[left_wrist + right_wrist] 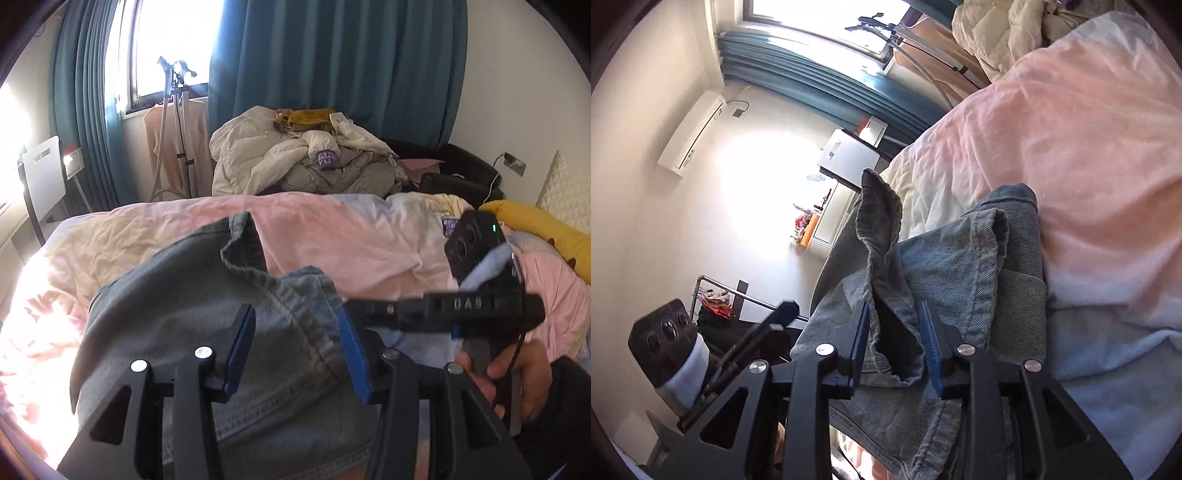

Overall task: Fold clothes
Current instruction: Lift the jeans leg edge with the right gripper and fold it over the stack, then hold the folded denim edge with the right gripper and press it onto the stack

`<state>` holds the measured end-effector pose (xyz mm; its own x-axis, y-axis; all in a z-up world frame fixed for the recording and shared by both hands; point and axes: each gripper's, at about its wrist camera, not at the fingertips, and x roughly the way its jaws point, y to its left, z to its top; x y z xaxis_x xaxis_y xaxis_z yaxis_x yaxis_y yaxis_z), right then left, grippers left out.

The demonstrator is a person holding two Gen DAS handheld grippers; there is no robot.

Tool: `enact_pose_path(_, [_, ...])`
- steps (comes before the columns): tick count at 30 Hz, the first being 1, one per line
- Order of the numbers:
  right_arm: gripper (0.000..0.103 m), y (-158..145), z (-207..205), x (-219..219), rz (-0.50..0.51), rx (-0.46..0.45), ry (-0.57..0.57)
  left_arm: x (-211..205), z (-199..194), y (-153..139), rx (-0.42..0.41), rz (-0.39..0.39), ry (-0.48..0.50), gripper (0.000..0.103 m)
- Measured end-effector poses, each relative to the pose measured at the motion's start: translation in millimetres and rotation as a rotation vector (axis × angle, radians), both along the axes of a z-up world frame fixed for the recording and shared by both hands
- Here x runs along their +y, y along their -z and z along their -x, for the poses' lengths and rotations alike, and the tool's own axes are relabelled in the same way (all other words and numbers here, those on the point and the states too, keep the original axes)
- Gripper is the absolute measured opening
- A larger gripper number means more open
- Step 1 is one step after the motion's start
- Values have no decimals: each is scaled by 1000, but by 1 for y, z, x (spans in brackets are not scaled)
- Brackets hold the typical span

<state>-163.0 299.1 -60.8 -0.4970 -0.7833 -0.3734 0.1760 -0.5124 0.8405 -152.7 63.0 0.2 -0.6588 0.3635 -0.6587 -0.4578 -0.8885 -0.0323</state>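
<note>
A pair of grey-blue jeans lies over the near edge of a bed with a pink and cream cover. My left gripper is open, its blue pads on either side of a seamed fold of the denim. My right gripper has its blue pads on either side of a bunched hem of the jeans, with a gap between them. The right gripper's body shows at the right of the left wrist view. The left gripper's body shows at lower left of the right wrist view.
A heap of cream bedding and clothes lies at the far side of the bed. A yellow pillow lies at right. A garment steamer stand, blue curtains and a white chair stand beyond.
</note>
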Motion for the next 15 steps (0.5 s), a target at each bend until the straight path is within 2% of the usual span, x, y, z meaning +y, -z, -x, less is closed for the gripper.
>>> enact_pose_path(2, [39,-6,1,-3,-20,23,-3,2,-10,12,-9,40,-1,48])
enact_pose_path(8, [48,-11,17,-4,-41,40,5,13,-26,31,-3,128,38,48])
enact_pose_path(11, [49,-12,24,-9,-49,35,-5,17,-28,40,-3,159,47,48])
enact_pose_path(15, [50,-11,41,-17,-57,23,-27,18,-25,54,-29,163,73,48])
